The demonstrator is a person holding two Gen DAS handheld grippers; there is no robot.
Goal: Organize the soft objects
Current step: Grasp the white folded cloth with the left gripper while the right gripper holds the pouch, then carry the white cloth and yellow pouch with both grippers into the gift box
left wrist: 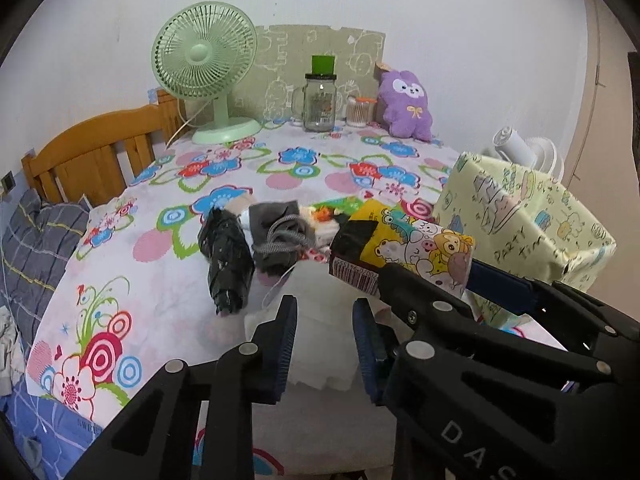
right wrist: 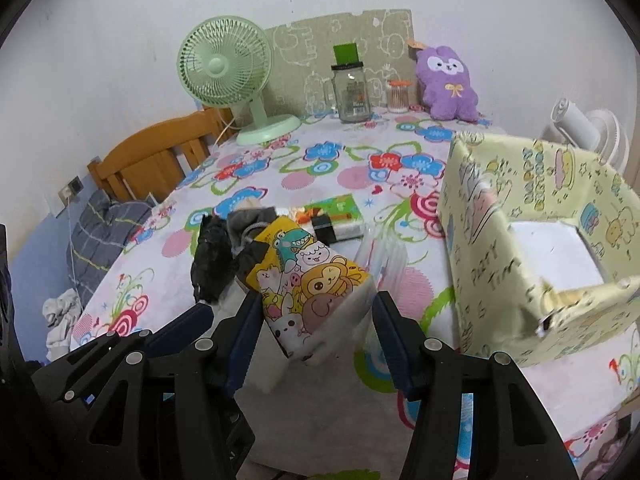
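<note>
My right gripper (right wrist: 316,320) is shut on a yellow cartoon-print tissue pack (right wrist: 308,284), holding it above the table; the pack also shows in the left wrist view (left wrist: 404,248). My left gripper (left wrist: 325,336) is open and empty over a white cloth (left wrist: 320,320) near the front edge. A pile with a black bundle (left wrist: 226,256), a grey drawstring pouch (left wrist: 280,232) and a green-labelled tissue pack (right wrist: 336,210) lies mid-table. An open pale-yellow cartoon box (right wrist: 532,240) stands to the right. A purple plush (right wrist: 450,80) sits at the back.
A green desk fan (left wrist: 206,68), a glass mug jar (left wrist: 319,98) and a cotton-swab jar (left wrist: 357,111) stand at the back of the flowered tablecloth (left wrist: 160,308). A wooden headboard (left wrist: 96,152) and grey bedding (left wrist: 36,240) are left. A white fan (right wrist: 588,128) is behind the box.
</note>
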